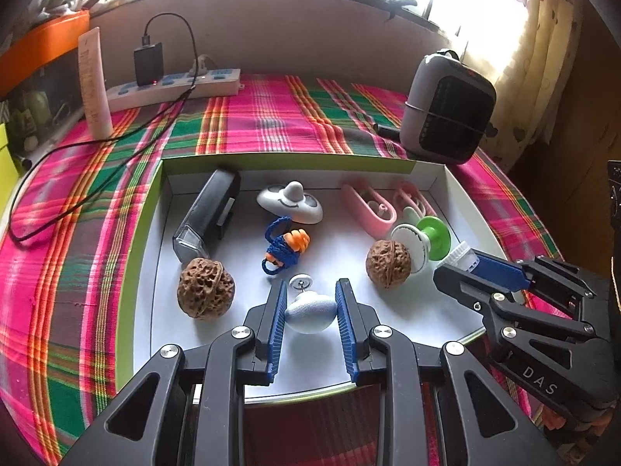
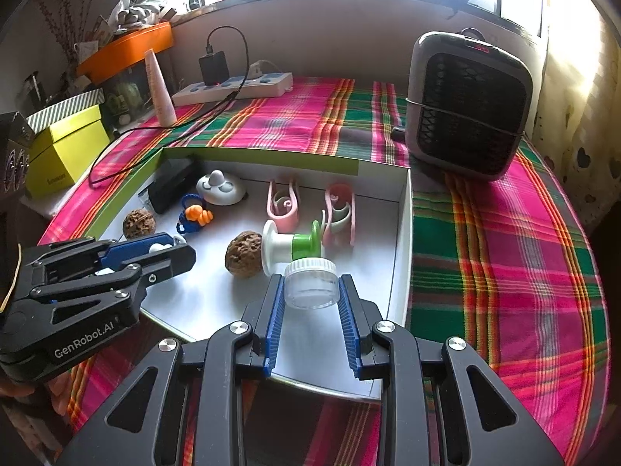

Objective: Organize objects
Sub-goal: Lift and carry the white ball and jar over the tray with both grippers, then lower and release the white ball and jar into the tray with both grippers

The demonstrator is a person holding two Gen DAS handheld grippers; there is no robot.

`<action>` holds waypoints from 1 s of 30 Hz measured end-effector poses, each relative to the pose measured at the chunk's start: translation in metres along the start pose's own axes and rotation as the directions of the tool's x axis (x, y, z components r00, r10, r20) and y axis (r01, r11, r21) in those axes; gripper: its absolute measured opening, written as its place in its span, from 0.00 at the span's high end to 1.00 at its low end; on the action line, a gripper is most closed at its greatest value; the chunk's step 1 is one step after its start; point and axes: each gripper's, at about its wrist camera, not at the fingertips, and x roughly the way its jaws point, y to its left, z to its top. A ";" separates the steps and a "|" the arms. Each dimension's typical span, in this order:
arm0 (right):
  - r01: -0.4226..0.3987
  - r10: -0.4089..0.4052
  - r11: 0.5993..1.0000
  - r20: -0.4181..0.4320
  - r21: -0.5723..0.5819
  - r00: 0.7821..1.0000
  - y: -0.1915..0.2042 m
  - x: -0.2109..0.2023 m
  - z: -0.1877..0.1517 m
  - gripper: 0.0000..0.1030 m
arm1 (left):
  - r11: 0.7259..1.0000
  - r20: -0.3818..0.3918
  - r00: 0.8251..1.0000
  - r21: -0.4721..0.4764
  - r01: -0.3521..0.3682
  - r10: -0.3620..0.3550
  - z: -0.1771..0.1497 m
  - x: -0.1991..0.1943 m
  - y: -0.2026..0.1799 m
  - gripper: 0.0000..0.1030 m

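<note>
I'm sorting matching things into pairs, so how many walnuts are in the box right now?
2. One walnut lies near the box's left wall, in front of the black device. The other walnut lies right of centre, touching the green and white spool. None appears hidden.

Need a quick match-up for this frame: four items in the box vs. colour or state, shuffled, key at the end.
Items:
1. clear jar
2. white ball
3. knotted cord
4. torch

Colour or state:
A. blue with orange beads, loose on the box floor
B. black, lying along the left wall of the box
C. between the fingers of the right gripper
D. between the fingers of the left gripper

Pairs: 1-C, 2-D, 3-A, 4-B
</note>
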 end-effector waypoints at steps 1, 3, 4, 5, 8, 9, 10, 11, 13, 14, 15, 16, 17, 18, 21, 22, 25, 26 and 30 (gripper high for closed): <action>0.000 0.000 1.000 0.000 0.000 1.000 0.000 0.000 0.000 0.72 | 1.000 -0.001 1.000 0.000 0.000 0.000 0.000 0.000 0.000 0.77; -0.002 0.002 1.000 -0.002 -0.004 1.000 0.001 0.001 0.000 0.72 | 1.000 -0.004 1.000 0.002 -0.006 0.006 0.000 0.002 0.000 0.77; -0.003 0.002 1.000 -0.002 -0.005 1.000 0.001 0.001 -0.001 0.72 | 1.000 -0.004 1.000 0.004 -0.007 0.007 -0.001 0.002 0.000 0.77; -0.003 0.003 1.000 -0.003 -0.005 1.000 0.001 0.002 -0.001 0.72 | 1.000 -0.003 1.000 0.006 -0.009 0.009 -0.001 0.001 0.000 0.77; -0.005 0.005 1.000 -0.005 -0.005 1.000 0.002 0.004 -0.001 0.72 | 1.000 -0.004 1.000 0.005 -0.005 0.005 -0.001 0.002 0.000 0.77; -0.006 0.006 1.000 -0.005 -0.004 1.000 0.002 0.004 -0.001 0.72 | 1.000 -0.003 1.000 0.004 -0.005 0.005 -0.001 0.002 0.000 0.77; -0.006 0.006 1.000 -0.004 -0.004 1.000 0.002 0.004 -0.001 0.72 | 1.000 -0.004 1.000 0.006 -0.005 0.005 -0.001 0.002 0.000 0.77; -0.006 0.006 1.000 -0.004 -0.004 1.000 0.002 0.003 -0.001 0.72 | 1.000 -0.004 1.000 0.007 -0.006 0.006 -0.001 0.002 0.000 0.77; -0.006 0.006 1.000 -0.004 -0.005 1.000 0.003 0.003 -0.001 0.72 | 1.000 -0.004 1.000 0.006 -0.006 0.006 0.000 0.003 0.000 0.77; -0.006 0.006 1.000 -0.004 -0.004 1.000 0.003 0.003 -0.002 0.72 | 1.000 -0.004 1.000 0.007 -0.006 0.006 0.000 0.002 0.000 0.77; -0.006 0.006 1.000 -0.004 -0.003 1.000 0.002 0.003 -0.002 0.72 | 1.000 -0.004 1.000 0.007 -0.006 0.006 0.000 0.002 0.000 0.77; -0.008 0.008 1.000 -0.003 -0.001 1.000 0.002 0.003 -0.002 0.72 | 1.000 -0.004 1.000 0.007 -0.006 0.006 -0.001 0.002 0.000 0.77; -0.010 0.010 1.000 -0.003 -0.001 1.000 0.002 0.003 -0.002 0.72 | 1.000 -0.003 1.000 0.008 -0.006 0.006 0.000 0.003 0.000 0.77; -0.011 0.011 1.000 -0.002 0.000 1.000 0.003 0.003 -0.002 0.72 | 1.000 -0.003 1.000 0.008 -0.006 0.006 0.000 0.003 0.000 0.77; -0.010 0.010 1.000 -0.002 0.000 1.000 0.003 0.003 -0.002 0.72 | 1.000 -0.003 1.000 0.009 -0.007 0.007 0.000 0.003 0.000 0.77; -0.011 0.011 1.000 -0.002 0.001 1.000 0.003 0.003 -0.002 0.72 | 1.000 -0.003 1.000 0.009 -0.007 0.007 0.000 0.003 0.000 0.77; -0.012 0.012 1.000 -0.002 0.001 1.000 0.003 0.003 -0.002 0.72 | 1.000 -0.004 1.000 0.010 -0.007 0.007 0.000 0.003 -0.001 0.76; -0.012 0.012 1.000 -0.003 0.001 1.000 0.003 0.003 -0.002 0.72 | 1.000 -0.004 1.000 0.010 -0.006 0.006 0.000 0.003 -0.001 0.75; -0.013 0.013 1.000 -0.003 0.001 1.000 0.003 0.003 -0.002 0.72 | 1.000 -0.004 1.000 0.013 -0.002 0.002 0.000 0.003 -0.001 0.72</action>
